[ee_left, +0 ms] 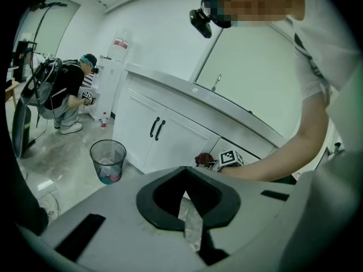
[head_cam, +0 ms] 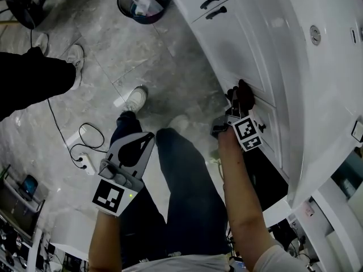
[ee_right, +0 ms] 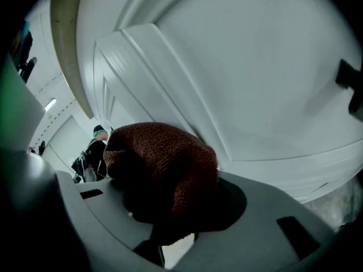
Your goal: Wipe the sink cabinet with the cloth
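Grey marble-tiled floor [head_cam: 170,67] is carrying a black mesh wastebasket [head_cam: 122,5], standing just beside the foot of the white sink cabinet [head_cam: 249,44]. White power strip [head_cam: 85,162] with looped black cable [head_cam: 80,132] is lying toward the left.

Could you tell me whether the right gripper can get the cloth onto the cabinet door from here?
Probably yes: the right gripper, shut on the cloth, is right at the cabinet door with nothing between them.

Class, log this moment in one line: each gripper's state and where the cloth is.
left gripper: shut, empty, held over the floor | right gripper: shut on cloth | cloth: at sink cabinet door
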{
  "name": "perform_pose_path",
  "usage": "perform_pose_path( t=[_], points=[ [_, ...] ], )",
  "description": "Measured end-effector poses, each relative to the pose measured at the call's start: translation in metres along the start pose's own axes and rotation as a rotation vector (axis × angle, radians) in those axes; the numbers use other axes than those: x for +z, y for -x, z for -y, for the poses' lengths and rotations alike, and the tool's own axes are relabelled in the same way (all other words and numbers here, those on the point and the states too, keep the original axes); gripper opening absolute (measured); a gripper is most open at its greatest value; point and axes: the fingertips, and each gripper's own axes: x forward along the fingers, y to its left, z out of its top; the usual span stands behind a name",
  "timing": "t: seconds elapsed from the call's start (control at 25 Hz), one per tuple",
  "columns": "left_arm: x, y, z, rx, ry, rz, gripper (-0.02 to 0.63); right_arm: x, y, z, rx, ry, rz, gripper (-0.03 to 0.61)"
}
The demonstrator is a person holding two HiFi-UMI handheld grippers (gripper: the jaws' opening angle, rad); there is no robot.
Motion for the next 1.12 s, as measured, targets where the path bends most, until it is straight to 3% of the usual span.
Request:
perform_pose_path(
  t=[0.6,0.84,1.12],
  points=[
    [-0.031,0.0,0.006,-0.035,-0.04,-0.079,0.011,-0.028,-0.018,0.036,0.021,0.068,-0.032,0.127],
    [-0.037,-0.002,0.018,-0.055,-0.055,-0.091,0.011,-0.037,-0.001,0.076,-0.033,0.028,-0.042,0.127],
    [-0.049,-0.013,0.038,-0.059,-0.053,-0.081,0.011,-0.041,0.024,0.115,-0.037,0.072,-0.079,0.127]
  ],
)
